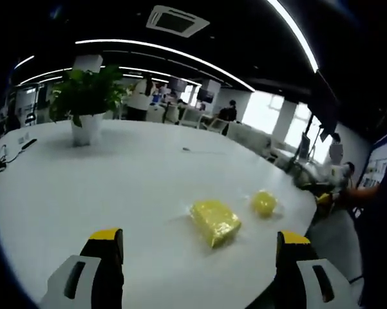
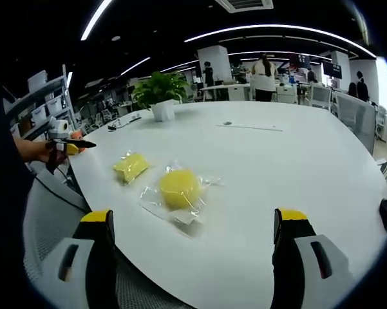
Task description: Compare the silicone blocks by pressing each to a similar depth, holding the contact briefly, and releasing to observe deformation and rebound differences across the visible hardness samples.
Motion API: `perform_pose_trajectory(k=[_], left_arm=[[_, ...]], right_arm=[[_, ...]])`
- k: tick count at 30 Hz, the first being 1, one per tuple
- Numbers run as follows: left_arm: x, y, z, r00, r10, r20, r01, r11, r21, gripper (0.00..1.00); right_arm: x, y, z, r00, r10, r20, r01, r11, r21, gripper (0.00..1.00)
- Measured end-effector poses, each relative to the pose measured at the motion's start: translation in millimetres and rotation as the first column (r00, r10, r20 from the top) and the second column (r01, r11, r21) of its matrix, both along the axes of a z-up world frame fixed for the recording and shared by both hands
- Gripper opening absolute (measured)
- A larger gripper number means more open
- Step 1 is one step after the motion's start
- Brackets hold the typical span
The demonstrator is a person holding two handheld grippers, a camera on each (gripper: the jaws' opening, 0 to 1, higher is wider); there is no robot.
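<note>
In the left gripper view the left gripper (image 1: 199, 248) has its yellow-tipped jaws spread wide and released, with nothing between them; they hang above the white bench (image 1: 116, 187), apart from everything on it; just beyond and between the jaws lies the rectangular yellow block (image 1: 215, 222) in clear wrap, flat on the bench near its edge; a little further off, to the right of it, sits the round yellow block (image 1: 264, 203), close to the bench's rim; the two are near each other but not touching; far back on the bench stands a potted plant (image 1: 87, 103) in a white pot, and a dark cable (image 1: 9, 154) lies at the far left edge.

In the right gripper view the right gripper (image 2: 193, 248) is likewise released, jaws wide apart and holding nothing, raised off the bench; between the jaws and just ahead rests the round yellow block (image 2: 179, 188) in a crinkled clear bag; beside it to the left, apart from it, lies the rectangular yellow block (image 2: 131, 166); at the left edge a hand (image 2: 42, 149) holds the other gripper off the bench's side; the potted plant (image 2: 161, 93) stands far behind; people stand and sit at desks in the background.
</note>
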State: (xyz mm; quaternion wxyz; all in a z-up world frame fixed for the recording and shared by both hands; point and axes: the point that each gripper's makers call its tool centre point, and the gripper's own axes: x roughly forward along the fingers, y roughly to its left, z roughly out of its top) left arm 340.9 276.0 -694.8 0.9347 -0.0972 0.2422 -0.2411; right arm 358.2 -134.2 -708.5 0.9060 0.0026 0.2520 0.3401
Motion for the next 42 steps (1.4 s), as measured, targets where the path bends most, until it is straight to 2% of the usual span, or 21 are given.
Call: perform_pose_trajectory(k=[4, 13, 19, 25, 26, 28, 33, 36, 39, 42], left_arm=[[2.4, -4, 4.4, 1.0, -0.002, -0.001, 0.002, 1.0, 0.006, 1.0], [16.0, -21, 19.9, 1.0, -0.016, 0.007, 0.016, 1.0, -0.023, 1.0], [28.4, -43, 35.8, 0.999, -0.038, 0.026, 0.039, 0.998, -0.044, 1.0], [35.9, -65, 42.5, 0.997, -0.064, 0.031, 0.066, 0.996, -0.059, 1.0], [39.1, -62, 40.4, 0.997, -0.066, 0.028, 0.068, 0.996, -0.064, 1.0], [40.7, -69, 40.0, 0.997, -0.078, 0.022, 0.08, 0.994, -0.075, 1.0], [49.8, -97, 39.4, 0.993, -0.115, 0.021, 0.116, 0.991, -0.067, 1.0], [61.9, -109, 42.5, 0.992, -0.123, 0.016, 0.124, 0.983, -0.133, 1.0], [69.0, -123, 34.8, 0.992, -0.128, -0.007, 0.126, 0.981, -0.149, 1.0], [74.1, -137, 30.8, 0.99, -0.142, -0.006, 0.138, 0.975, -0.173, 1.0]], right_arm=[[-1, 1, 0.5, 1.0, -0.001, 0.0, 0.001, 1.0, 0.001, 0.96], [0, -1, 0.9, 1.0, -0.017, 0.003, 0.017, 1.0, 0.006, 0.96], [2, -3, 3.3, 0.999, -0.033, 0.012, 0.032, 0.999, 0.018, 0.96], [-1, -3, 1.4, 0.999, -0.037, 0.01, 0.037, 0.999, 0.022, 0.96], [-1, -3, 1.8, 0.999, -0.036, 0.008, 0.036, 0.999, 0.022, 0.96], [-1, -2, 3.9, 0.999, -0.037, 0.012, 0.037, 0.999, 0.026, 0.96], [-3, -4, 4.9, 0.999, -0.039, 0.02, 0.039, 0.999, 0.025, 0.96], [-4, -8, 2.3, 0.999, -0.043, 0.012, 0.043, 0.999, 0.021, 0.96], [-2, -12, 5.2, 0.998, -0.059, 0.017, 0.058, 0.998, 0.027, 0.96], [-1, -14, 6.4, 0.998, -0.064, 0.02, 0.064, 0.998, 0.027, 0.96]])
